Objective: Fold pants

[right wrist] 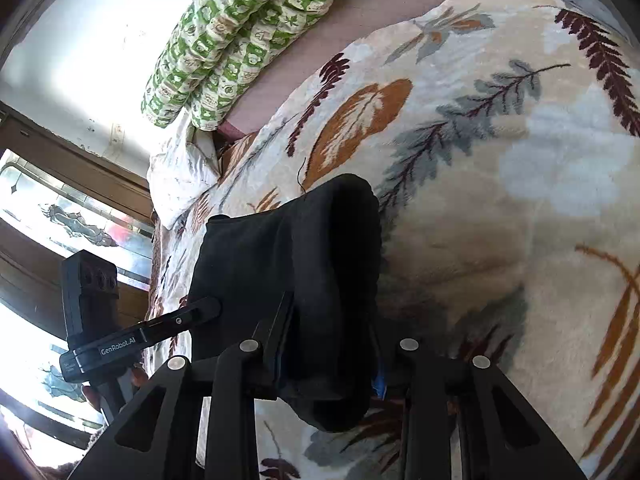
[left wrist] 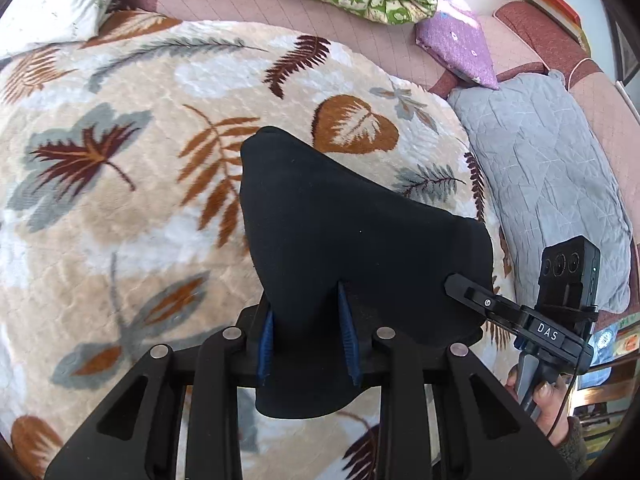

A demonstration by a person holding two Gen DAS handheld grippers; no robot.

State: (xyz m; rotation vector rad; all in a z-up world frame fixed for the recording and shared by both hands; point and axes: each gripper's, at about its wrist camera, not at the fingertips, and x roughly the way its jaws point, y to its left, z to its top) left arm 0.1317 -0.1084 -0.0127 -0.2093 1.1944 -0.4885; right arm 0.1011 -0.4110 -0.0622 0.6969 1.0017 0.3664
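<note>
Your left gripper (left wrist: 306, 332) and right gripper (right wrist: 332, 344) each have jaws clamped on the soft black fabric pants (left wrist: 340, 240), which hang bunched between them above the plush leaf-patterned blanket (left wrist: 140, 208) on the bed. Expect light, limp cloth that sags and slides; take hold at hems or waistband edges, not mid-panel. The left view shows a grey quilted pillow (left wrist: 552, 168) at 3 o'clock; the right view alone shows the window (right wrist: 60, 220) at 9 o'clock.
</note>
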